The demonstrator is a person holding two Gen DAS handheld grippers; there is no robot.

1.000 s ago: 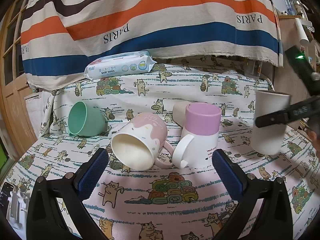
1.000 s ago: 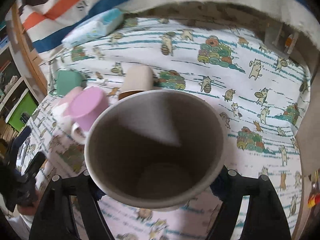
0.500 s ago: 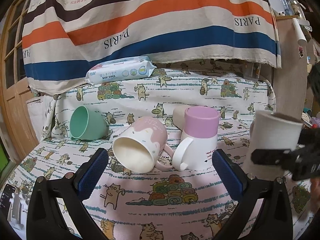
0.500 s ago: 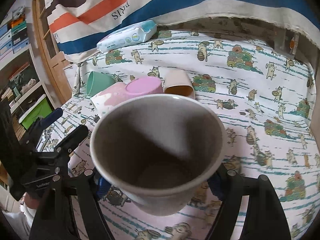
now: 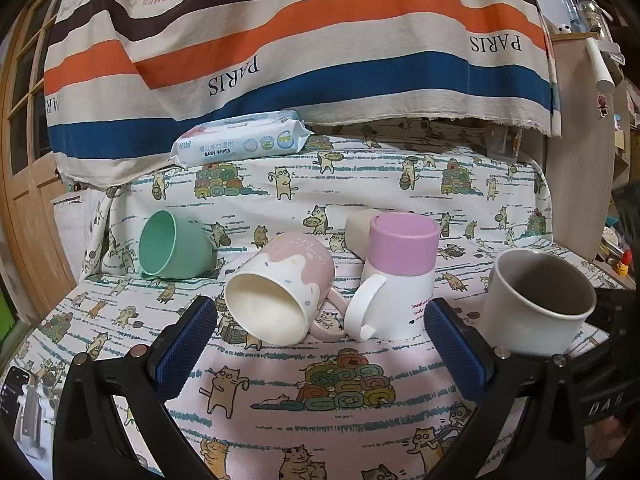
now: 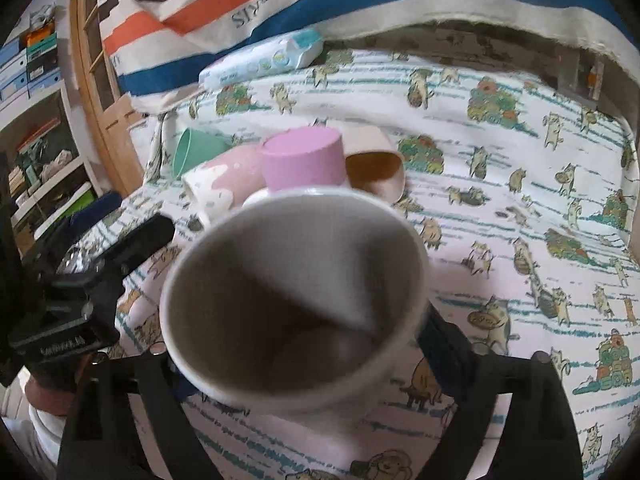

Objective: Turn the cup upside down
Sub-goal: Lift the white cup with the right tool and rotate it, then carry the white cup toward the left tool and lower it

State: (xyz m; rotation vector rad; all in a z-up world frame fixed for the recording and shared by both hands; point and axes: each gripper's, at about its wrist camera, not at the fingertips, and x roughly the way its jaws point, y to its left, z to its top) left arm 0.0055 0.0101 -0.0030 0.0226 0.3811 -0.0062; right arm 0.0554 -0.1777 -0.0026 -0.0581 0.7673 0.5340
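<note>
A: Item one, the grey cup. Location?

B: Centre of the right wrist view, filling the frame, mouth toward the camera. In the left wrist view it sits at the right edge, mouth up and tipped slightly, lifted off the cat-print cloth as far as I can judge.

A: Tool state?

B: Right gripper: clamped on the grey cup's lower wall, a finger on either side. Left gripper: jaws wide apart, nothing between them, pointed at the other mugs.

A: Handling notes?

B: Stiff, smooth wall, probably ceramic or hard plastic; no handle visible. Likely light enough for one gripper, but slick, and breakable if ceramic. Best hold is across the body near mid-height, as now, so it cannot pivot while turned.

A: Other stock?

B: Pink mug on its side; white mug with a lilac base already mouth down; green cup and beige cup both lying over; wipes pack at upper centre.

A: Change against the earlier frames?

B: A second ago the grey cup hung mouth down at the right edge. Half a second ago it was near level. Now its mouth faces up, and it sits lower and closer to the left gripper. The other cups have not moved.
</note>
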